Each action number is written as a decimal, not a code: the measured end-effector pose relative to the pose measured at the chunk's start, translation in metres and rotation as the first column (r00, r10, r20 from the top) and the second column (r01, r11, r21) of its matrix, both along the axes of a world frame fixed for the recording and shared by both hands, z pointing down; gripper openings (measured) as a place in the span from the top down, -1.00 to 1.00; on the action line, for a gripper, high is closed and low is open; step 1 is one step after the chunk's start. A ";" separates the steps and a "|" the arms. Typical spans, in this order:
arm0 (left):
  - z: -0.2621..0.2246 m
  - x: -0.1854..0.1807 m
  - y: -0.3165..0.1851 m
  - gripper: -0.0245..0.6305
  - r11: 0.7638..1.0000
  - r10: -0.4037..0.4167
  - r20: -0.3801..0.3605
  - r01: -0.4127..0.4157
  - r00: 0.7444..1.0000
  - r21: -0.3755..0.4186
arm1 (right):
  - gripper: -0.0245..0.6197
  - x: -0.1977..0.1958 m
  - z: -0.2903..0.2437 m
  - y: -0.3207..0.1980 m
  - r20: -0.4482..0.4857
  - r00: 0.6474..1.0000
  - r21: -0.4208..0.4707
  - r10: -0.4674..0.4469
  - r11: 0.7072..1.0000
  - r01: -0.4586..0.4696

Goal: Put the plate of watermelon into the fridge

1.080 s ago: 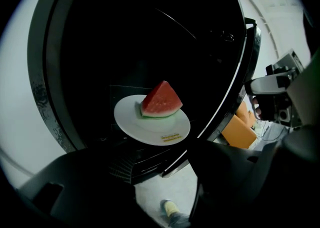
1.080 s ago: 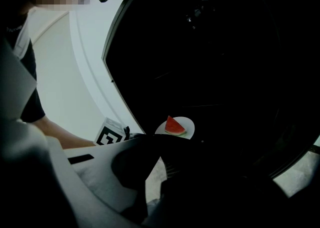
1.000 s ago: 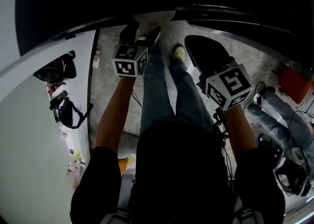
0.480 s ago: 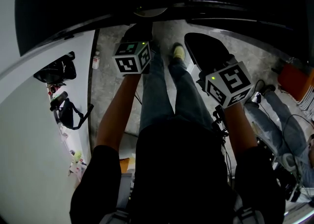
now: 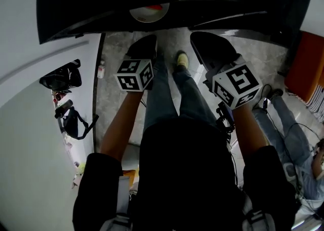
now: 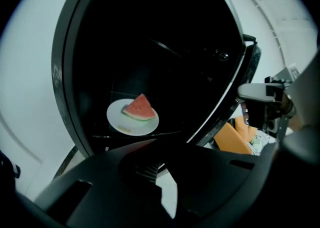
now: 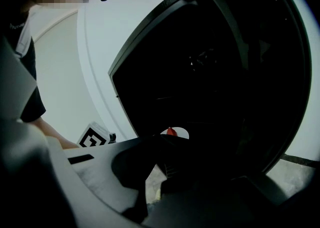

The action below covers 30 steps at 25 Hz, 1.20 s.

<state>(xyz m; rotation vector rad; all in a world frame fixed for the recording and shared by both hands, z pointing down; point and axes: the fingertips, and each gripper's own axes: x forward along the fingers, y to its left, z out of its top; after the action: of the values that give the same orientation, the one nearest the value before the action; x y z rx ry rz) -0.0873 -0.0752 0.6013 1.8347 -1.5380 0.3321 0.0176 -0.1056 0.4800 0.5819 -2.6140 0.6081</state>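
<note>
Claws first: left claw point(image 6: 159, 164) is clenched on nothing, and right claw point(image 7: 160, 144) looks pinched together and empty too. Both hang just in front of the open fridge point(image 6: 165, 37). The plate point(image 6: 132, 118) is already on a shelf point(image 6: 172, 132) inside, apart from both claws, with the watermelon point(image 6: 140, 108) wedge lying on it.

So the biggest risk, I'd say, is the fridge itself: it's wide open and the job isn't really done until it gets shut. Next is the plate. It looks close to the shelf's front edge, though I can't tell if it overhangs. A claw clipping the rim could drag it off, or shutting up could knock it. The wedge just lies loose, so any jolt might slide it.

Around: a white surface point(image 5: 35, 139) on the left, a second person point(image 5: 291, 123) sitting low on the right, an orange thing point(image 5: 304, 68), a black bag point(image 5: 61, 78) on the surface and a small bottle point(image 5: 100, 68) on the floor point(image 5: 114, 103). Nothing sits between the claws and the plate, so I'd call the way clear.
</note>
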 end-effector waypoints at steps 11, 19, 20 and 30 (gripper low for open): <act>-0.113 0.023 0.015 0.90 0.989 -0.022 0.037 0.016 0.999 0.148 | 0.88 0.060 -0.043 -0.009 0.039 0.997 0.063 0.059 0.996 -0.061; -0.165 0.046 0.028 0.90 0.979 0.008 0.035 -0.015 0.999 0.201 | 0.88 0.089 -0.074 -0.009 0.068 0.994 0.113 0.088 0.989 -0.095; -0.170 0.049 0.029 0.90 0.978 0.013 0.039 -0.021 0.999 0.209 | 0.88 0.093 -0.075 -0.009 0.064 0.994 0.122 0.093 0.988 -0.100; -0.196 0.045 0.020 0.90 0.968 0.044 0.036 -0.051 0.998 0.248 | 0.88 0.123 -0.070 -0.021 -0.040 0.991 0.210 0.126 0.971 -0.115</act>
<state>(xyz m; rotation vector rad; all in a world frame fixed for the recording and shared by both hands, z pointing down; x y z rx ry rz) -0.0419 -0.0550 0.4056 2.0704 -1.6182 0.1965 0.1407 -0.1265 0.4099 0.8145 -2.6240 0.3520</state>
